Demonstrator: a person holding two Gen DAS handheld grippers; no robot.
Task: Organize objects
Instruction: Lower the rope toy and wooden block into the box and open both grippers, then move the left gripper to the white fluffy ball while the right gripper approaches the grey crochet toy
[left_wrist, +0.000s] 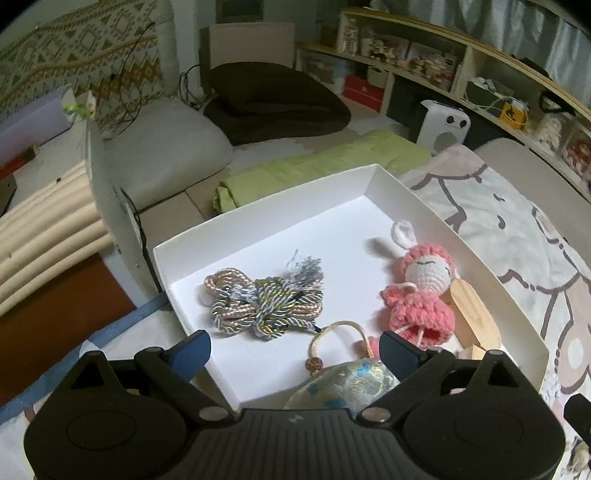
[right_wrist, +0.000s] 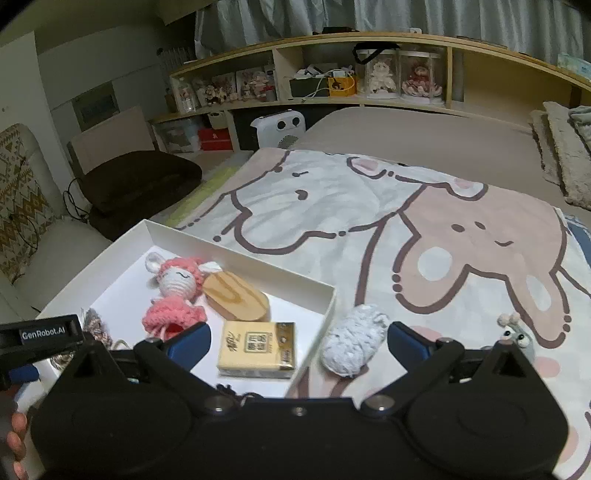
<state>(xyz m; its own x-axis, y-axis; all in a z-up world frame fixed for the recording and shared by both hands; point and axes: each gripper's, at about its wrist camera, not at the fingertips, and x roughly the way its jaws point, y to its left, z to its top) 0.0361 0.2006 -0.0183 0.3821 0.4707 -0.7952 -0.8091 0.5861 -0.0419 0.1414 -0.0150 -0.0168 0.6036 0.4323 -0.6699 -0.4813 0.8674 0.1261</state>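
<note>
A white tray (left_wrist: 402, 192) lies on the bed, also in the right wrist view (right_wrist: 258, 264). In it are a braided cord bundle (left_wrist: 264, 301), a pink crochet doll (left_wrist: 421, 284) (right_wrist: 175, 291), a wooden piece (left_wrist: 476, 317) (right_wrist: 236, 297), a brocade pouch (left_wrist: 343, 384) and a yellow packet (right_wrist: 258, 349). My left gripper (left_wrist: 295, 349) is open above the pouch. My right gripper (right_wrist: 297, 341) is open over the tray's near right corner. A grey-white yarn ball (right_wrist: 352, 341) lies on the blanket just outside the tray, between the right fingers. A small grey toy (right_wrist: 517, 336) lies further right.
A cartoon-print blanket (right_wrist: 424, 221) covers the bed. Beyond are a green folded quilt (left_wrist: 325, 166), a dark cushion (left_wrist: 273, 99), a white heater (left_wrist: 443, 125) and shelves with figurines (right_wrist: 388, 74). The left gripper's body (right_wrist: 40, 338) shows at the right view's left edge.
</note>
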